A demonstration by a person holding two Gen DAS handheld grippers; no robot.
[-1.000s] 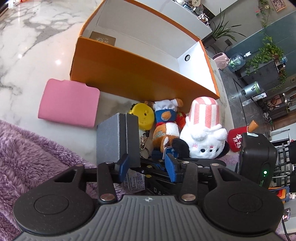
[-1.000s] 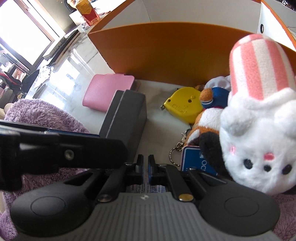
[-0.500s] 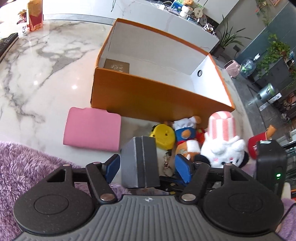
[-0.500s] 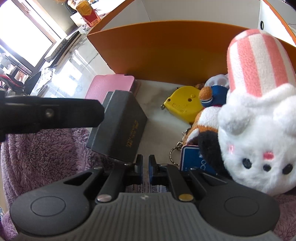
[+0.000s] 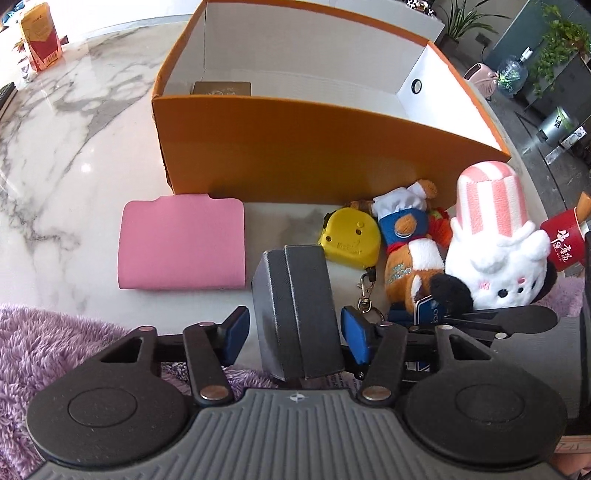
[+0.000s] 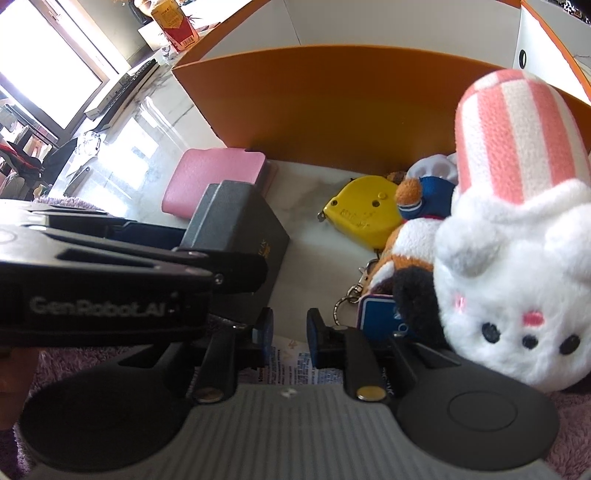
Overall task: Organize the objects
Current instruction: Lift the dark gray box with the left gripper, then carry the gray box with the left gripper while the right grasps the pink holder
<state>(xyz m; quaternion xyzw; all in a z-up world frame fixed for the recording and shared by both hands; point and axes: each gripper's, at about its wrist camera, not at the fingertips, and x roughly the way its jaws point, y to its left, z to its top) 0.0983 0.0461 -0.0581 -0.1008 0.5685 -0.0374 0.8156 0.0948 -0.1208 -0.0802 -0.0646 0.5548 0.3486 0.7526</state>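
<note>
— Counting what lies on the marble worktop (image 5: 55, 155), what do you get?

— One orange box (image 5: 295, 147), open at the top with white inner walls, and one small brown card (image 5: 221, 88) flat on its floor at the left end. In front of the box: one pink wallet (image 5: 181, 245), one dark grey case (image 5: 297, 310), one yellow tape measure (image 5: 351, 240) with a metal clasp, and two plush toys. One plush bear (image 5: 410, 254) in a blue top and white chef hat lies beside the tape measure; one white plush with a pink-striped hat (image 5: 495, 236) leans against the bear on its far side. One red item with white characters (image 5: 563, 242) sits beyond that. One purple fluffy mat (image 5: 44, 343) covers the near edge.

— And the grey case, where is it?

— Between the two blue pads of the left gripper (image 5: 295, 334), tilted, its near end over the mat. The jaws stand wide, with a gap on each side of the case, so nothing is clamped.

— The right gripper (image 6: 290, 332)?

— Its two fingers are partly apart with only a narrow gap, holding nothing; a printed paper (image 6: 291, 365) lies beneath them. In that view the left gripper's black body crosses in from the left, with the grey case at its tip and the pink wallet just beyond.

— Anything further back?

— One red and yellow carton (image 5: 38, 35) stands well apart on the worktop, past the box's left corner.
</note>
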